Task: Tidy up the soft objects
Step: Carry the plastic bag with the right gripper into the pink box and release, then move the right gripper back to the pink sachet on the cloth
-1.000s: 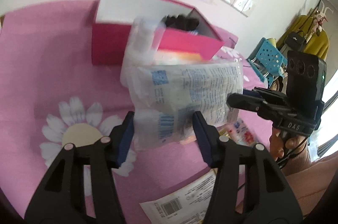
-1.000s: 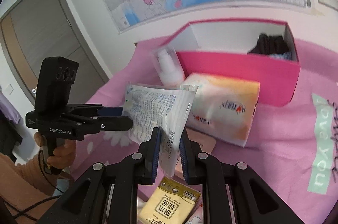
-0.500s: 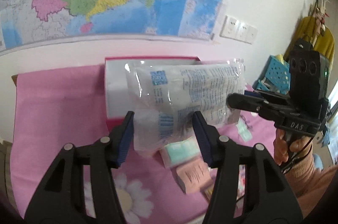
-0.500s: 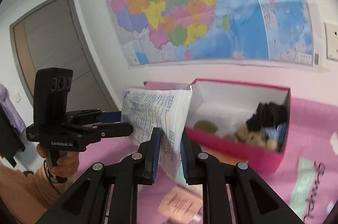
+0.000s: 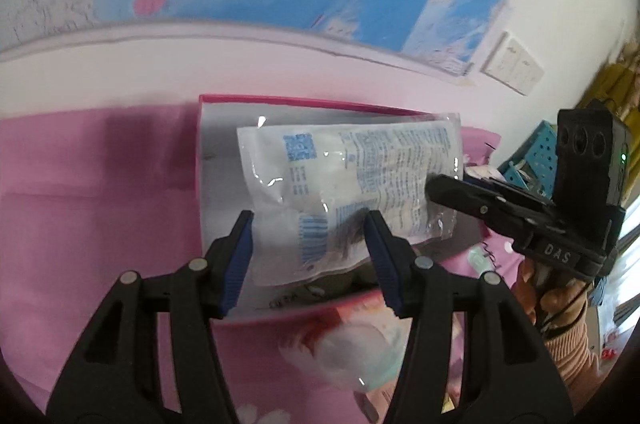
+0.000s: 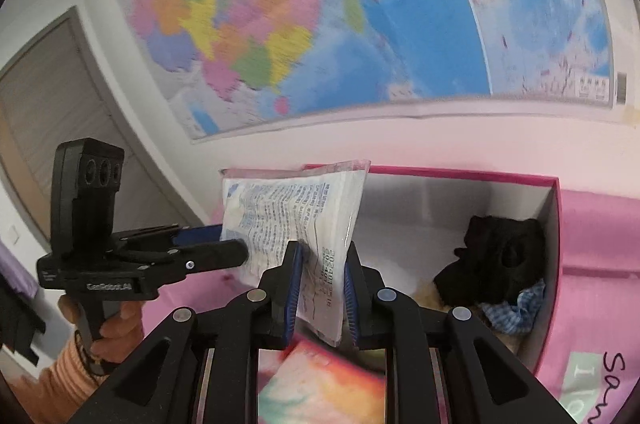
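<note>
Both claws have the clear plastic pouch [image 5: 352,192] up in the air right over the pink box [image 5: 224,200], so I'd say it's abt to get dropped in. The left claw [image 5: 308,256] pinches the pouch's near end between its blue pads, jaws roughly half spread bc the pouch is puffy there. The right claw [image 6: 320,288] is clamped on the thin sealed edge at the other end, jaws nearly shut – looks like it's just starting to ease off, though the film is between the pads.

Handling-wise, the pouch looks light and squishy w/ soft white stuff inside, and the film is shiny so prob slippery. It sags a bit between the two grips. Best spots to hold are the flat sealed edges – the fat middle would just squish and slide.

Inside the box, at its right end, there's a black fuzzy thing [image 6: 496,260] and a blue checked cloth [image 6: 516,312]; the left half near the pouch looks free.
</note>
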Tool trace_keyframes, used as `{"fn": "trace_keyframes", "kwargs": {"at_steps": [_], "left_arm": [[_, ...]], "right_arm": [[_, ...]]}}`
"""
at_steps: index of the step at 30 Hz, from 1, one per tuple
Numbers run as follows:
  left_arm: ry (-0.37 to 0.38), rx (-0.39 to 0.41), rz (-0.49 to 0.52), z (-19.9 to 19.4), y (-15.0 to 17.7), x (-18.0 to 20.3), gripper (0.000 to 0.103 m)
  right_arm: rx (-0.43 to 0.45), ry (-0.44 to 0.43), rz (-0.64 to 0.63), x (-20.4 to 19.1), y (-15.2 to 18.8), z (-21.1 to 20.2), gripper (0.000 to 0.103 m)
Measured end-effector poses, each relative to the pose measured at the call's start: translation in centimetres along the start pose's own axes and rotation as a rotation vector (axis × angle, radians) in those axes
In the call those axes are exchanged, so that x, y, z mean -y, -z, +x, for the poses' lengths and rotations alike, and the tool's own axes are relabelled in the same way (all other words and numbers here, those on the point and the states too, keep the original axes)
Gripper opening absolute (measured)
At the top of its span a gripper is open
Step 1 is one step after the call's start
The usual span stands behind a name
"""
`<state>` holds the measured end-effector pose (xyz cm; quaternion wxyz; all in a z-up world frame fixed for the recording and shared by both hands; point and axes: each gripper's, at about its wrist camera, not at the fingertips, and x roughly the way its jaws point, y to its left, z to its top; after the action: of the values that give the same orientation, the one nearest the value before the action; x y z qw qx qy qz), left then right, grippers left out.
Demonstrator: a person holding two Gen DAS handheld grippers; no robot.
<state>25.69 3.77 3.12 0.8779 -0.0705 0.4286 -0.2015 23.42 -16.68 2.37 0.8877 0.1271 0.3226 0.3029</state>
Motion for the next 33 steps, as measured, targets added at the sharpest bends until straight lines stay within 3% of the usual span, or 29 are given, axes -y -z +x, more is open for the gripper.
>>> {"fn": "trace_keyframes", "kwargs": {"at_steps": [6, 9, 14, 18, 27, 33], "left_arm": [[-0.035, -0.059, -0.038, 3.1, -1.0, -0.9, 0.057], [-0.071, -0.077, -0.047, 4.0, -1.2, -1.0, 0.057], [-0.103, -0.039, -0.052, 3.2, -1.2, -0.8, 0.057], [-0.099, 0.028, -0.036, 0.7, -0.6, -0.6, 0.057], [0.000, 0.224, 0.087, -8.3, 4.5, 2.7, 0.063], [0.051, 0.210, 0.137, -9.8, 9.4, 4.4, 0.065]], "right_arm": [[-0.051, 0.040, 0.071, 2.2, -0.7, 3.4, 0.025], [-0.089, 0.080, 0.095, 2.9, -0.7, 4.8, 0.034], [-0.140, 0.170, 0.105, 3.5, -0.3, 6.5, 0.054], [-0.129, 0.178, 0.125, 4.0, 0.2, 5.4, 0.056], [-0.028, 0.053, 0.027, 0.5, 2.3, -2.8, 0.057], [-0.005, -0.052, -0.022, -1.9, 5.4, -7.7, 0.062]]}}
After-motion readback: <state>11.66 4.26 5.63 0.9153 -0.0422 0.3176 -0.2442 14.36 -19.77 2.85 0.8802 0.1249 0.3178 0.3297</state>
